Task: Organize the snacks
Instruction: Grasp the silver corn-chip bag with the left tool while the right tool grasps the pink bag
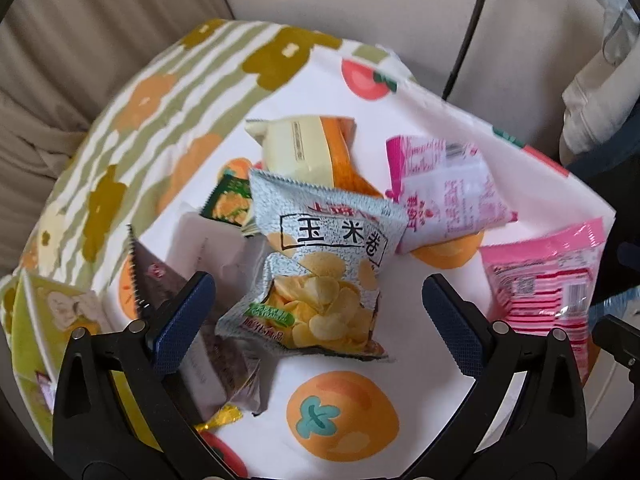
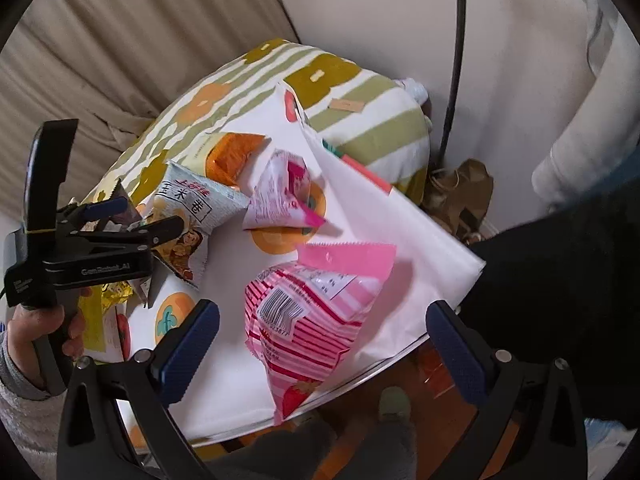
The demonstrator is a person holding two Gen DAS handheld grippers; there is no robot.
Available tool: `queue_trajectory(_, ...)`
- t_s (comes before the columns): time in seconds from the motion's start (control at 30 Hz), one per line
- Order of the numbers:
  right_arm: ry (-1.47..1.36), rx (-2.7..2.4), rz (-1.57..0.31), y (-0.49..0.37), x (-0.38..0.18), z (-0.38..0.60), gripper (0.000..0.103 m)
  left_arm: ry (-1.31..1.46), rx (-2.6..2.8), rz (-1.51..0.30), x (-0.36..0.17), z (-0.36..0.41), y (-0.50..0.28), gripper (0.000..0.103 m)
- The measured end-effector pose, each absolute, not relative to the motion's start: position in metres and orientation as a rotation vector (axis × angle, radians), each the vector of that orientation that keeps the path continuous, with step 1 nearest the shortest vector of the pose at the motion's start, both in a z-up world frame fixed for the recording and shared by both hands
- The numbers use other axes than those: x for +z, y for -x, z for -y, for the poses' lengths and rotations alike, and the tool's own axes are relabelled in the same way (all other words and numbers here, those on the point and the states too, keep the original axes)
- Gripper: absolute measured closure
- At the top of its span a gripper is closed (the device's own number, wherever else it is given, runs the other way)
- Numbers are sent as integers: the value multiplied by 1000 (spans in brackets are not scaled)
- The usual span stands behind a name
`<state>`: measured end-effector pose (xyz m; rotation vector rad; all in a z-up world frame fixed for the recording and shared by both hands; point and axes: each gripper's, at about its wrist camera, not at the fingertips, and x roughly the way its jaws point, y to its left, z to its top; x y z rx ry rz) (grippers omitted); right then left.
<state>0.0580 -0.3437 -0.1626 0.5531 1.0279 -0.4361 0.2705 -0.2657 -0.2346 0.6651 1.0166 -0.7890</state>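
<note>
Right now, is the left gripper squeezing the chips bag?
No, the left gripper is open, its fingers apart on either side of the chips bag, which lies on the tablecloth.

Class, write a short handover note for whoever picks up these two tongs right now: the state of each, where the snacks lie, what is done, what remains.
Left tongs: open, empty, over the grey chip bag.
Right tongs: open, empty, over the pink striped bag near the table's edge.
Snacks lie scattered on the fruit-print cloth: a yellow pack, a pink-and-white pouch, a dark wrapper.
Done: nothing looks sorted.
Left: everything.
</note>
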Motion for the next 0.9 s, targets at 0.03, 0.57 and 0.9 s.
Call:
queue_trajectory(0.03, -562, -441, -1026, -59, -165, 342, 0, -679, -793, -1018, -238, 267, -271, 1)
queue_trajectory(0.57, -621, -491, -1032, -68, -190, 339, 0, -723, -832, -1092, -261, 278, -279, 42)
queue_trajectory(0.9, -644, -481, -1045, -74, -205, 340, 0, -683, -857, -1088, -248, 274, -274, 44)
